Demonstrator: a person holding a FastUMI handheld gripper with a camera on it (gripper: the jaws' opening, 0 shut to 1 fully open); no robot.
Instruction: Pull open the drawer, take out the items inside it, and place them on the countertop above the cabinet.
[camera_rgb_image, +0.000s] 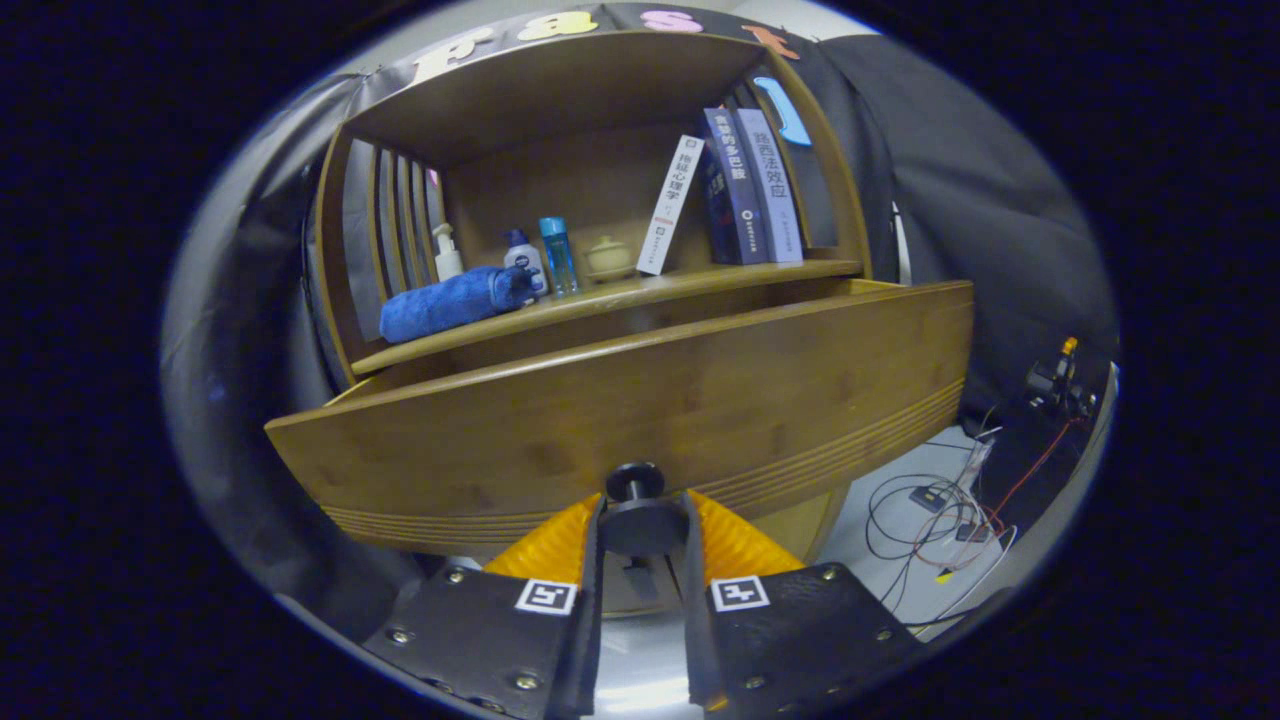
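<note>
Tongs (642, 520) clamped on the round knob (634, 483) of the drawer (620, 410), one finger pressing each side of the knob's disc. The drawer front stands out from the cabinet, partly drawn; its inside lies beyond and above the tongs, behind the front panel, and the items in it cannot be seen. Probable risks: the fingers slipping off the small knob if the pull turns off-axis; the drawer coming out skewed and binding on its runners. Beyond the drawer, the surface (600, 300) carries a rolled blue cloth (445, 303), small bottles (545, 258), a little pot (608, 256) and leaning books (735, 190), leaving bare room mainly between pot and books. Right of the tongs, loose cables (940, 510) on the floor limit room for stepping back.
</note>
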